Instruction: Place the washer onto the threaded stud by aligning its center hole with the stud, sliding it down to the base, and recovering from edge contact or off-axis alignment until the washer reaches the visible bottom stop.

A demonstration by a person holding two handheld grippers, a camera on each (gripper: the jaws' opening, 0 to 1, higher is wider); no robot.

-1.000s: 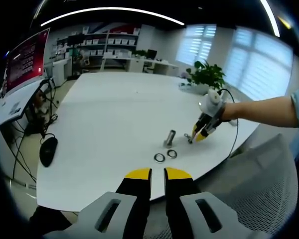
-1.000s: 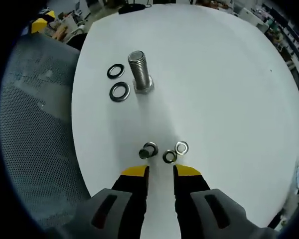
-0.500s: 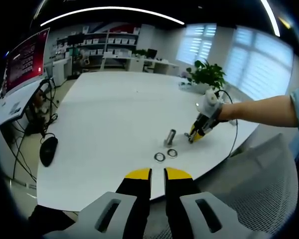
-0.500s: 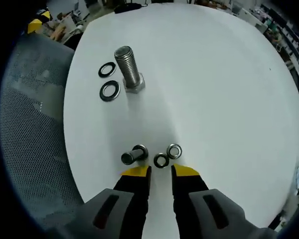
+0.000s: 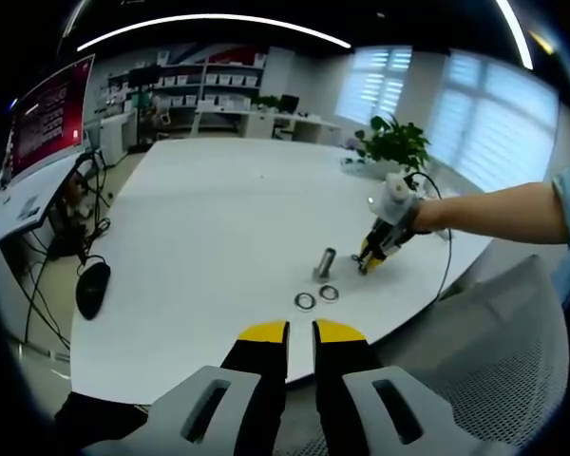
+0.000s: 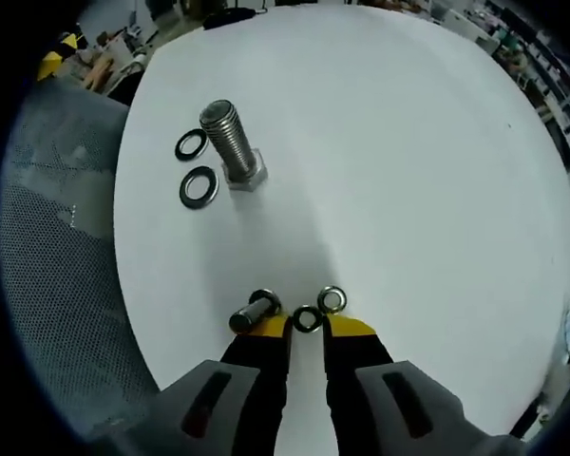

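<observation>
The right gripper (image 6: 307, 326) has its jaws slightly apart, a small metal washer (image 6: 307, 317) lying flat on the white table (image 6: 408, 171) at the gap between the yellow tips; whether they touch it cannot be told. A second washer (image 6: 332, 299) sits just beside it, a short bolt (image 6: 252, 312) lies tipped at the left tip, and the threaded stud (image 6: 230, 144) stands upright well beyond, two dark washers (image 6: 196, 169) beside its hex base. The left gripper (image 5: 301, 331) hangs off the table edge, jaws narrowly apart and empty.
</observation>
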